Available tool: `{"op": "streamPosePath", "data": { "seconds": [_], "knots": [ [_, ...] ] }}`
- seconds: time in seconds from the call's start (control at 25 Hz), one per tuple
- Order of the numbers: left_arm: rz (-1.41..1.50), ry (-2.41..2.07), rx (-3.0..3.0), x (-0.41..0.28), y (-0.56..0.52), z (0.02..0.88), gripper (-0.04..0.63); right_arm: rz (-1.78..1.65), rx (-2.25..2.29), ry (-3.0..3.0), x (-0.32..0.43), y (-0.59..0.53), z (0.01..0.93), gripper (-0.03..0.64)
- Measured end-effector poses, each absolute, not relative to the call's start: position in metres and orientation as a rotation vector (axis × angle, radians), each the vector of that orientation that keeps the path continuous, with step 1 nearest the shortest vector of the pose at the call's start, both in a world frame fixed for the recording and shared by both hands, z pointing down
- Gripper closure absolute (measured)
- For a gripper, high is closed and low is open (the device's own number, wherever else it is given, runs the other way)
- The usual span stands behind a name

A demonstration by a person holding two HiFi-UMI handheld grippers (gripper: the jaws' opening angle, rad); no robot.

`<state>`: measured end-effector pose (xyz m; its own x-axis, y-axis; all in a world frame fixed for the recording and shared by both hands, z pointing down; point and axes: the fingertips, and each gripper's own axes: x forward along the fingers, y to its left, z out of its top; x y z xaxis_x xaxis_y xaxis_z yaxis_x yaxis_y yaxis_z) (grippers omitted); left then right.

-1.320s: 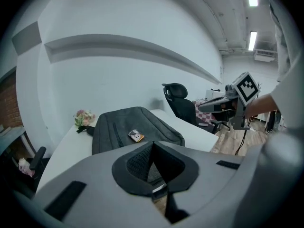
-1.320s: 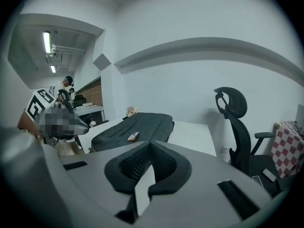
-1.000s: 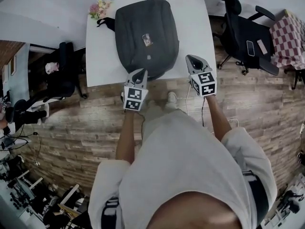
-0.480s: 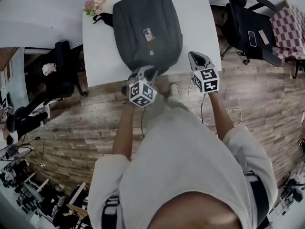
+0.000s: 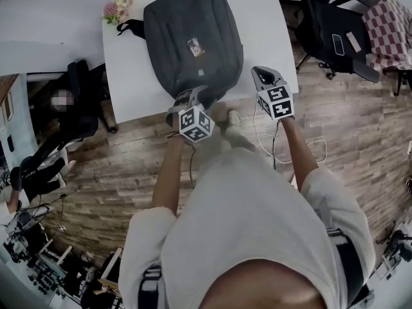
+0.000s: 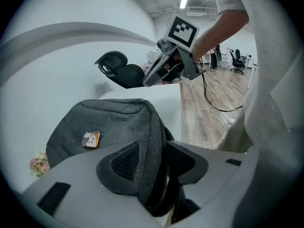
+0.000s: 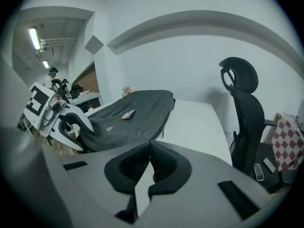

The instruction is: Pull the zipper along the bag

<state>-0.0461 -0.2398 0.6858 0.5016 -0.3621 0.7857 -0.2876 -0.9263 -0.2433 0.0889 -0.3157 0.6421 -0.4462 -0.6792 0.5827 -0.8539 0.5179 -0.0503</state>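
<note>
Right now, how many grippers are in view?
2. The left gripper is at the near edge of the backpack, jaws opening with that edge between them. The right gripper, shut and empty, is over the near right corner of the table, clear of the backpack.

bag [image 5: 193, 40] on table [image 5: 267, 24] | flowers [image 5: 117, 8] on table's far-left corner, left of bag | chair [image 5: 328, 36] right of table

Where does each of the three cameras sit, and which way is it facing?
Head view: on the person's head, looking steeply down at the bag on the table; shows torso, forearms, left gripper, right gripper.
Left gripper view: rides the left gripper, looking along its opening jaws, the bag's edge between them; right gripper beyond.
Right gripper view: rides the right gripper, looking along shut, empty jaws toward the bag; left gripper beyond.
Shared: both gripper views show the bag.
</note>
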Motion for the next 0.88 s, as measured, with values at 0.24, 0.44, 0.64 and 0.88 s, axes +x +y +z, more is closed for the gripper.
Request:
{"op": "streamPosePath", "data": {
  "seconds": [0.24, 0.44, 0.64, 0.88],
  "knots": [
    [-1.441, 0.496, -2.604, -0.043, -0.24, 0.693, 0.473, 0.449, 1.179, -2.244, 0.086, -0.337, 0.662, 0.5],
    [-1.44, 0.472, -2.643, -0.042, -0.24, 0.691, 0.482, 0.406, 1.132, -2.165, 0.09, -0.357, 0.693, 0.428],
    [-1.437, 0.468, -2.615, -0.043, -0.239, 0.692, 0.483, 0.325, 1.1, -2.127, 0.087, -0.379, 0.706, 0.42],
    [-1.429, 0.451, -2.597, -0.042, -0.24, 0.692, 0.488, 0.27, 1.026, -2.144, 0.079, -0.408, 0.714, 0.428]
  ]
}}
